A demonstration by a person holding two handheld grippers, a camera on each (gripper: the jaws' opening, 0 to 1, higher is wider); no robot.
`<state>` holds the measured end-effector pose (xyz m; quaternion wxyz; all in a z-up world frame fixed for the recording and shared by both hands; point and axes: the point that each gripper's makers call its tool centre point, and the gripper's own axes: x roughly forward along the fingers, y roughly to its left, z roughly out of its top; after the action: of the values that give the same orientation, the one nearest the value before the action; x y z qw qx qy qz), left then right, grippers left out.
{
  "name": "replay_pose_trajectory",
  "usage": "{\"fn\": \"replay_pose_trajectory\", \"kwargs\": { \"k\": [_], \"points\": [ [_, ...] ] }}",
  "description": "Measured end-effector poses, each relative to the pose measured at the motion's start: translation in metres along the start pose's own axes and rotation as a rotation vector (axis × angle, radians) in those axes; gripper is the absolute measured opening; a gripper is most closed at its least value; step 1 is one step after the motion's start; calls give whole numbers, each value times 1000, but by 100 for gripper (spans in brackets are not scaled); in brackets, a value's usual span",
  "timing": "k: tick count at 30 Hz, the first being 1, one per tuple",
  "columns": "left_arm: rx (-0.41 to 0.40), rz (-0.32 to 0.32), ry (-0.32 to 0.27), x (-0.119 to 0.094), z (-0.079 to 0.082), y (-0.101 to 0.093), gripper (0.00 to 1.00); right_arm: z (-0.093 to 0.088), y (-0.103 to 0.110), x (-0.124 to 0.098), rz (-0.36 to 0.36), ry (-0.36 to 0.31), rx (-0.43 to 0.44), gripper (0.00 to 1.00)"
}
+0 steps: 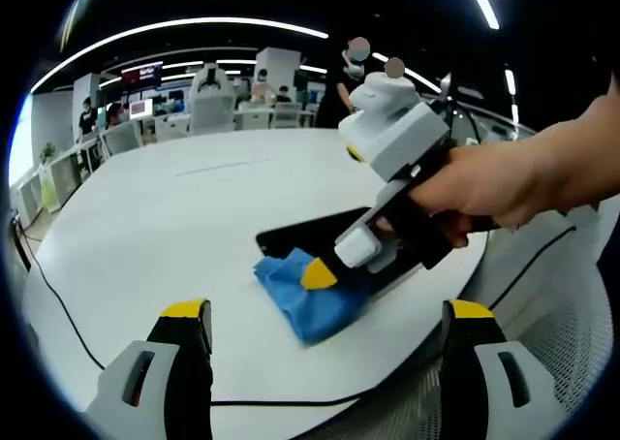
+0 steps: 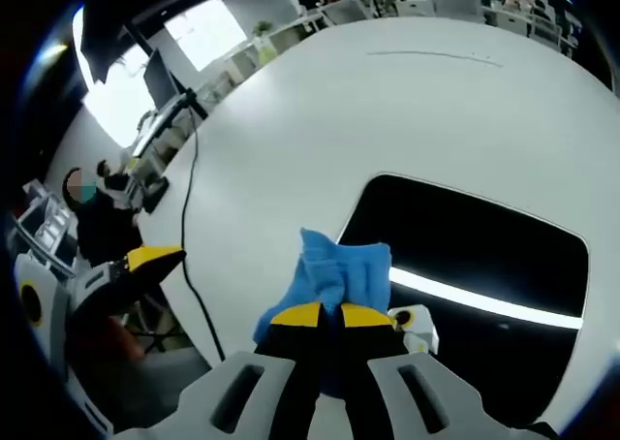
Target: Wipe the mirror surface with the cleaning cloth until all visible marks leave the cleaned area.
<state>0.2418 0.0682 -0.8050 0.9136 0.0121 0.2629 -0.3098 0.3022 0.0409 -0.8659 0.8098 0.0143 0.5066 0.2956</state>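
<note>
Right hand-held gripper (image 2: 330, 316) clamped on one blue cloth (image 2: 334, 273) against one mirror (image 2: 484, 246); left hand-held gripper (image 1: 325, 316) open

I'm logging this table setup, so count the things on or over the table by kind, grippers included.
Grippers: 2, left and right
Blue cloth: 1
Mirror: 1
Black cable: 1
Total: 5

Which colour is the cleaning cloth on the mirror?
The cleaning cloth is blue; the right gripper view shows it best, held in the right gripper.
</note>
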Motion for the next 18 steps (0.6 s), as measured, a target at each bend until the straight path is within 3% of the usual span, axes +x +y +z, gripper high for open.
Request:
{"fn": "replay_pose_trajectory", "kwargs": {
  "k": [18],
  "points": [
    [1,-10,0,1,0,-1,98,33,-20,14,-10,6,-26,0]
  ]
}}
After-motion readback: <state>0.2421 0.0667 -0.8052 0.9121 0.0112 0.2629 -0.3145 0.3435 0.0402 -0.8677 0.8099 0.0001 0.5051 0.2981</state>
